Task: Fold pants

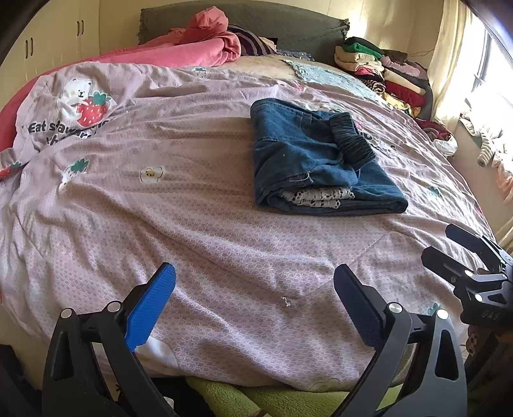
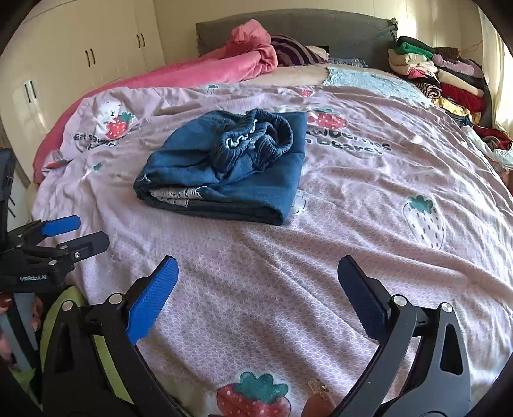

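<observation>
A pair of blue denim pants [image 1: 317, 160] lies folded into a compact bundle on the pink strawberry-print duvet [image 1: 192, 208], elastic waistband on top and a patterned lining showing at the near edge. It also shows in the right wrist view [image 2: 231, 173]. My left gripper [image 1: 255, 276] is open and empty, above the duvet well short of the pants. My right gripper [image 2: 258, 266] is open and empty too, near the bed's front edge. Each gripper shows in the other's view: the right one [image 1: 449, 247] at the right edge, the left one [image 2: 86, 231] at the left edge.
A crumpled pink blanket [image 1: 198, 45] lies by the grey headboard [image 1: 288, 25]. A stack of folded clothes [image 1: 384, 73] stands at the bed's far right corner. Cream wardrobe doors [image 2: 80, 54] are at the left, a curtained window [image 1: 481, 64] at the right.
</observation>
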Demonstrator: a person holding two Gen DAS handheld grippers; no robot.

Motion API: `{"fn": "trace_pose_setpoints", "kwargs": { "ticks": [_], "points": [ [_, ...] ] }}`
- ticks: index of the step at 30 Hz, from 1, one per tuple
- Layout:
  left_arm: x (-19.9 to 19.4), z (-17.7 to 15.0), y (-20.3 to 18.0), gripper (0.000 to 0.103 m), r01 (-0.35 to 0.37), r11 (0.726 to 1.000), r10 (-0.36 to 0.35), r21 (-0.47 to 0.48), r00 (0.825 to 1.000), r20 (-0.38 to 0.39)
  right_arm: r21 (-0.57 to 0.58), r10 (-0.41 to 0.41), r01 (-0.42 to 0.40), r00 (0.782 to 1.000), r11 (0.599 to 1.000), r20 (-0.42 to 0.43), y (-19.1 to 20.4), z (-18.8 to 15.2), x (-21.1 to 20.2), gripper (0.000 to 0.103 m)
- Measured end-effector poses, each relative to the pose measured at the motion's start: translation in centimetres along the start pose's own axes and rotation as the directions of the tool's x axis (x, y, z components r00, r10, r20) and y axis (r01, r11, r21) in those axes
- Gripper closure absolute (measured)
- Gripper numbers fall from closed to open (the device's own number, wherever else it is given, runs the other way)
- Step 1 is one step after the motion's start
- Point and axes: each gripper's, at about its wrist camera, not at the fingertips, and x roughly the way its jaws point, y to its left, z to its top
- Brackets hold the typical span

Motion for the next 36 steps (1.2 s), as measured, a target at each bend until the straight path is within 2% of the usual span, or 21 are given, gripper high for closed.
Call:
{"fn": "trace_pose_setpoints", "kwargs": {
  "ticks": [36],
  "points": [
    [-0.31,-0.23,-0.21,0.004,0.016,1.0,-0.016,-0.001,1.0,-0.026,0.006,-0.037,0.037,0.999,0.999,0.012,0.06,0.45,-0.56,0.009]
  ]
}}
